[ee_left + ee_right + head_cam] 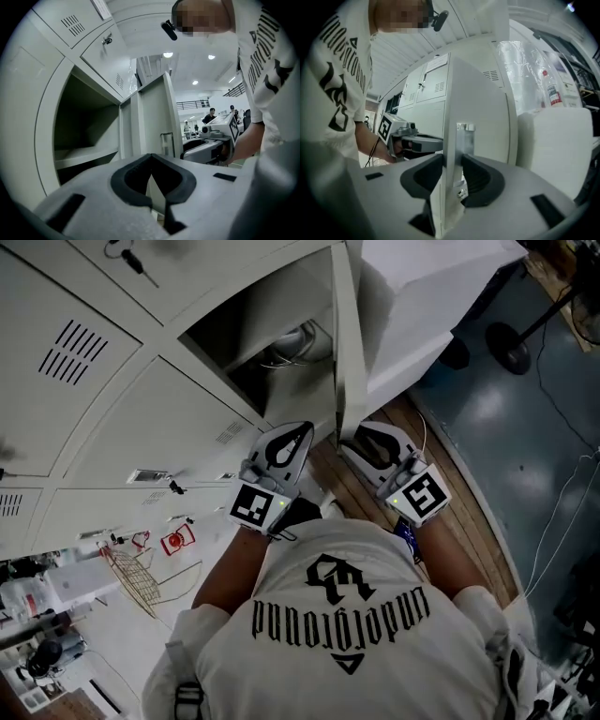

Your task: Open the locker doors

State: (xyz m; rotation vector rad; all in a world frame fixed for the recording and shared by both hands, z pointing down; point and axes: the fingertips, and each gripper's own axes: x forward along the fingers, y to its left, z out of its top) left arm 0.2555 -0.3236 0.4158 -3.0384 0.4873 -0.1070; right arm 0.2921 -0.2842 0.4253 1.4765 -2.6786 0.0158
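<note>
One grey locker door (349, 343) stands open, edge-on toward me, beside its dark open compartment (272, 343). My right gripper (354, 432) is shut on the door's free edge. In the right gripper view the door (480, 103) runs between the jaws of the right gripper (453, 159), with the pads (477, 180) against the panel and its metal latch plate (465, 140). My left gripper (305, 426) hangs just left of the door, shut on nothing. In the left gripper view the left gripper (150, 157) points at the door (157, 117) and the compartment (84, 126).
Closed vented locker doors (70, 348) fill the left, one with a key in its lock (127, 254). A white box-like unit (422, 287) stands right of the open door, over a wooden floor strip (469, 521). A wire rack (131, 573) and clutter lie lower left.
</note>
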